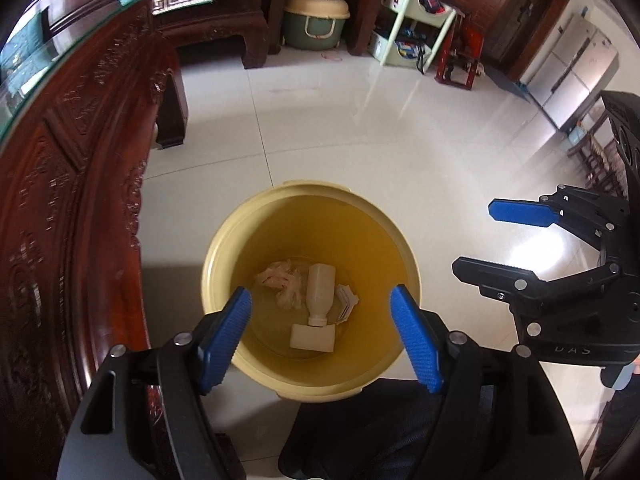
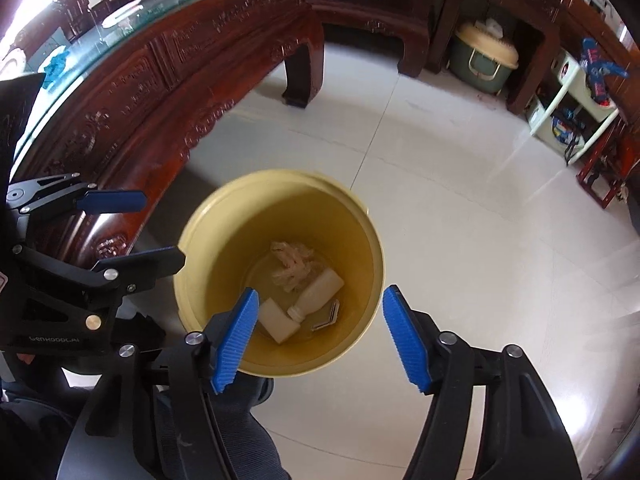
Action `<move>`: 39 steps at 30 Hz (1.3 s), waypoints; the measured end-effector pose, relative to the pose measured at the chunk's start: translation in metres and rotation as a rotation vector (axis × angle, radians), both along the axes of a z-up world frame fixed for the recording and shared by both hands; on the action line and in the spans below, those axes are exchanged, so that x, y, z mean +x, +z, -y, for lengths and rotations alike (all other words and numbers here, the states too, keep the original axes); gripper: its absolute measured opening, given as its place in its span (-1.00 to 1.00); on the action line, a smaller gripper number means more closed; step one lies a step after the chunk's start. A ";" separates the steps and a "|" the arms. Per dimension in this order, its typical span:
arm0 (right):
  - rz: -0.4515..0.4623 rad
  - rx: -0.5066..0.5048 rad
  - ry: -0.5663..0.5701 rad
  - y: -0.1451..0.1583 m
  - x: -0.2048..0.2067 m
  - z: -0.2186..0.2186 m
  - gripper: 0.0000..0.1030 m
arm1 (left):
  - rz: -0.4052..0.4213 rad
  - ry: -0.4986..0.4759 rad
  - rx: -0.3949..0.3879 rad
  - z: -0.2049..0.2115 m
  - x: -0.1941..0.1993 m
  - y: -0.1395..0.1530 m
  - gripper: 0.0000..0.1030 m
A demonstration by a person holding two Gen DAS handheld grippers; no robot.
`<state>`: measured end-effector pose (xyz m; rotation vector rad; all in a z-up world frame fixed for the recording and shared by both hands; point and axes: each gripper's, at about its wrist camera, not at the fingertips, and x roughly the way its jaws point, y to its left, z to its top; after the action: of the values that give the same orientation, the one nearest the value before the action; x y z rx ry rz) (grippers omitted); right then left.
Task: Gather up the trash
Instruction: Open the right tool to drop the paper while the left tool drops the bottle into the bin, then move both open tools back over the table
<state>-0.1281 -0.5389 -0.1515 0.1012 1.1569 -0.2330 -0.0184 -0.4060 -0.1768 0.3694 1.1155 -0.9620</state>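
Peeking into bin (image 1: 240, 236), folded scrap (image 1: 347, 302) half-hidden

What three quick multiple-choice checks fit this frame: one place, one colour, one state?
1. Where does the white bottle lie?
A. On the floor
B. Inside the yellow bin
C. On the wooden table

2. What colour are the pads on the fingers?
A. Blue
B. Red
C. Green

3. How does the right gripper stand?
A. Shut on the bottle
B. Shut on crumpled plastic
C. Open, empty

Key: B, the bottle rests on the bin's bottom beside the white box; A, both ribbed pads show blue; C, its fingers stand apart above the bin with nothing between them.
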 end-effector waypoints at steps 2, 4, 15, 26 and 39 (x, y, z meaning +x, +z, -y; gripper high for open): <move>0.034 -0.015 0.007 0.013 0.001 -0.008 0.35 | 0.002 0.026 -0.029 -0.013 0.002 0.012 0.45; 0.067 -0.036 0.028 0.027 0.003 -0.022 0.36 | 0.032 0.055 -0.054 -0.030 0.003 0.027 0.52; 0.277 -0.167 0.212 0.103 0.030 -0.134 0.83 | 0.288 0.333 -0.151 -0.182 0.019 0.116 0.91; 0.410 -0.161 0.372 0.139 0.087 -0.269 0.84 | 0.399 0.640 -0.153 -0.342 0.047 0.150 0.92; 0.405 -0.075 0.365 0.133 0.166 -0.351 0.84 | 0.399 0.878 -0.178 -0.455 0.092 0.141 0.92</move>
<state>0.0380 -0.1877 -0.0188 -0.1253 0.7443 0.0685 0.0737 0.0486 -0.0362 -0.0896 0.6961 -0.1839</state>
